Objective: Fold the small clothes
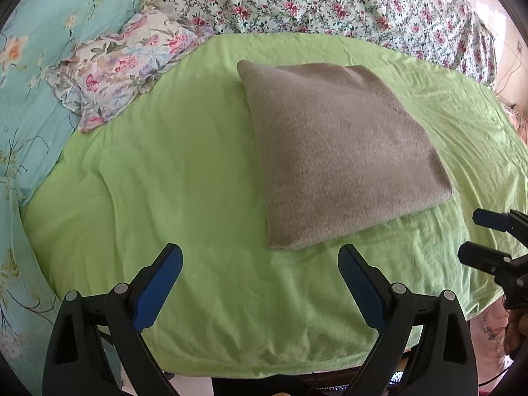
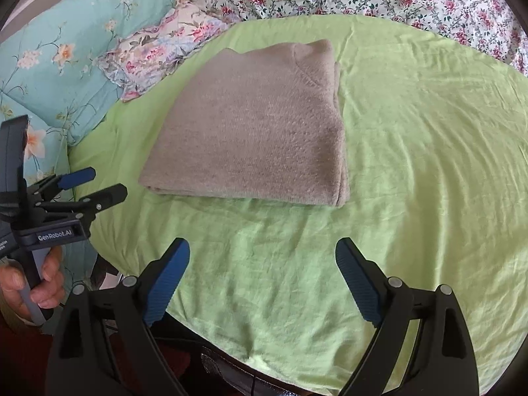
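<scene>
The grey sweater (image 1: 336, 155) lies folded into a neat square on the green sheet (image 1: 184, 178), and everything else sits around it. Nearer the camera than the sweater, the left gripper (image 1: 260, 264) hangs above bare sheet with its blue-padded fingers spread wide and nothing between them. To the sweater's right, just off its near corner, the right gripper (image 1: 475, 234) shows at the frame's edge; from its own camera, the right gripper (image 2: 262, 257) is also wide open and empty, hovering short of the sweater's (image 2: 254, 132) folded near edge. Off the sweater's left side, the left gripper (image 2: 105, 181) appears again, its handle held in a hand (image 2: 33, 283). Beyond the sweater's far-left corner rests a floral pillow (image 1: 122, 66) against a teal quilt (image 1: 43, 66), and behind it a flowered cover (image 1: 330, 0).
</scene>
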A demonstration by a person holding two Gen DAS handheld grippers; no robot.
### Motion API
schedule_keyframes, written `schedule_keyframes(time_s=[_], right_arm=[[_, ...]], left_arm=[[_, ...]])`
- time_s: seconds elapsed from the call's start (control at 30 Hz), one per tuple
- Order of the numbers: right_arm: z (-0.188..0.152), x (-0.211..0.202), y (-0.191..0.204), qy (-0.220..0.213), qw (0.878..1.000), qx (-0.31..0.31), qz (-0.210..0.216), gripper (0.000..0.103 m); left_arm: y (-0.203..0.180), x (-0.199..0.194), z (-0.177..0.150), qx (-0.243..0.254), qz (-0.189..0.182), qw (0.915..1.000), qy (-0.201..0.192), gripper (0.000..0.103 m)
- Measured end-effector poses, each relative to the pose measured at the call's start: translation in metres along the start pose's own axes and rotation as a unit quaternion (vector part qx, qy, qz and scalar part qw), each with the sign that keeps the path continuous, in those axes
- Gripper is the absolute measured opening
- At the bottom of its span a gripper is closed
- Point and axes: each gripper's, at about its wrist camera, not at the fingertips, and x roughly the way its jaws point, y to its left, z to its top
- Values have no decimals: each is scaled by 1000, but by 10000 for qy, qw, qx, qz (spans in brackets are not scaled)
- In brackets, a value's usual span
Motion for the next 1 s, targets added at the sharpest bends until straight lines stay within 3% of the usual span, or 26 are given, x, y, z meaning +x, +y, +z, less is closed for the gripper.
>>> schedule_keyframes(time_s=[0.23,0.43,0.63,1.0], right_arm=[[24,6,-3,-116,9999,21,82,90],[63,11,-22,-337,9991,245,127,90],[95,21,-31,-374,9985,371,158,90],[89,23,-15,-226,9997,35,-9,90]], left_arm=[[2,6,19,-59,20,9999,-90,96],[7,14,47,-224,-197,9994,-183,96],[7,22,69,-209,-43,9994,-271,97],[-3,24,64,-175,161,9997,-106,98]])
